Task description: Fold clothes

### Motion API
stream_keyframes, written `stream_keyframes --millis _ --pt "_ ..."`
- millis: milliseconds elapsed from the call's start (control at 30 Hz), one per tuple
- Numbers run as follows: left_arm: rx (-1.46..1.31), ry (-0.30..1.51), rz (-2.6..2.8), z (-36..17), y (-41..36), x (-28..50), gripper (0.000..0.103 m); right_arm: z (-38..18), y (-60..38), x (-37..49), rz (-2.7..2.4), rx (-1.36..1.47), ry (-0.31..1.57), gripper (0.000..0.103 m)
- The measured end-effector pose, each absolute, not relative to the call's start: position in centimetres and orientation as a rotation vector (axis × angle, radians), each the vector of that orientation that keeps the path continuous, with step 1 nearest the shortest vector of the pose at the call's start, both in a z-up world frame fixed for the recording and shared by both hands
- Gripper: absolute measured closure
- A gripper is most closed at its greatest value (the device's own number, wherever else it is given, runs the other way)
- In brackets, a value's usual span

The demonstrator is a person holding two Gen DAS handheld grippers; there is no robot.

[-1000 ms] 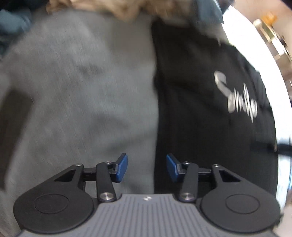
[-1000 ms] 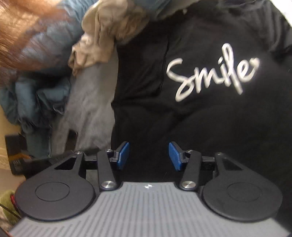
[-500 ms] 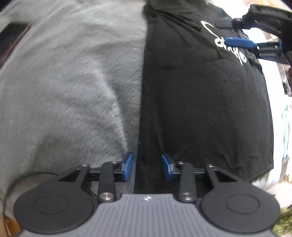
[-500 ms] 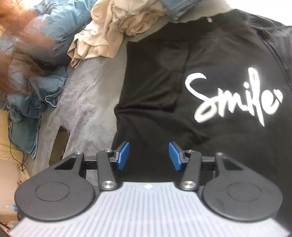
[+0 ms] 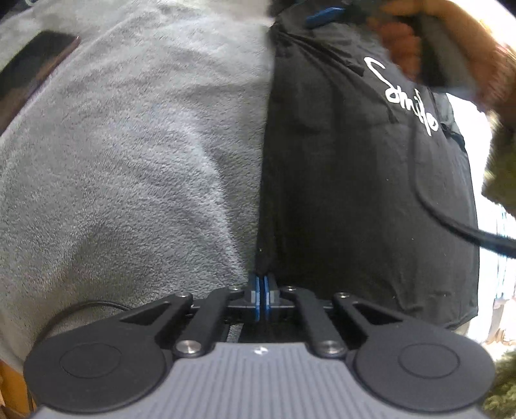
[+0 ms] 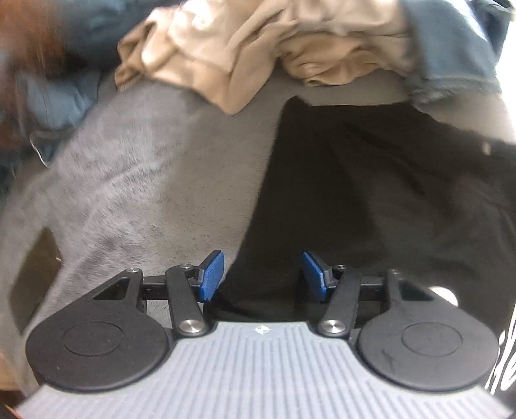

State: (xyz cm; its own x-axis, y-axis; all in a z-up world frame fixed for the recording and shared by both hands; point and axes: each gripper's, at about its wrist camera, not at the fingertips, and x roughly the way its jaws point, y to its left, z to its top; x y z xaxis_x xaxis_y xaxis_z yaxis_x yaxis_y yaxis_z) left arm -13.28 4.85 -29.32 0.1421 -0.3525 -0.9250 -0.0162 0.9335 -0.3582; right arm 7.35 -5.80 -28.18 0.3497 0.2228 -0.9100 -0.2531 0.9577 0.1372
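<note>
A black T-shirt [image 5: 354, 177] with white "Smile" lettering lies flat on a grey fleece blanket [image 5: 129, 161]. My left gripper [image 5: 261, 290] is shut on the shirt's left edge near its lower corner, and the cloth puckers up into the blue pads. In the right wrist view the shirt [image 6: 371, 193] fills the right half. There my right gripper [image 6: 262, 277] hangs over the shirt's left edge near the top, its jaws opening. Black cloth lies below the gap and the pads do not press on it. From the left wrist view one of its blue fingers [image 5: 325, 14] shows at the top.
A crumpled beige garment [image 6: 258, 48] and blue denim [image 6: 451, 48] are heaped beyond the shirt's top. A dark phone [image 5: 32, 71] lies on the blanket at the left. A thin black cable [image 5: 80, 309] runs by the left gripper. A person's hand [image 5: 451, 64] is over the lettering.
The left jaws have closed onto the shirt's left edge. The right gripper has swept left, from above the lettering to the shirt's upper left edge, and its jaws stand a little wider.
</note>
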Motion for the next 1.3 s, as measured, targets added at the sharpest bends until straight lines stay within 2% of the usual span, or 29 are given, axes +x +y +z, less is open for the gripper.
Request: stream_keyframes --millis 200,267,367,467,533,900,1300 --pt "-0.296 1.363 -0.318 -28.5 3.7 -14.2 0.101 -29.8 -3.5 7.6 0.294 -0.142 1.163 0.045" --pt "-0.272 1.34 -0.35 -27.9 3.4 -14.1 0.101 -29.8 -3.7 7.7 0.277 -0.137 1.159 0.046" --pt "-0.256 1.316 -0.396 -27.1 2.7 -14.1 0.101 -29.5 -4.5 7.9 0.246 -0.1 1.164 0.064" --pt "-0.241 1.297 -0.432 -26.6 1.0 -14.6 0.101 -29.4 -5.6 8.0 0.219 -0.062 1.169 0.088" --pt "-0.227 1.286 -0.457 -26.3 0.3 -14.5 0.101 -29.3 -6.5 8.1 0.224 -0.03 1.172 0.098" --pt "-0.212 1.203 -0.583 -23.2 -4.1 -14.2 0.101 -25.5 -14.1 6.3 0.21 0.242 1.075 0.099" --pt "-0.18 1.151 -0.676 -21.7 -12.0 -13.2 0.101 -22.6 -26.5 4.4 0.104 0.277 0.948 0.1"
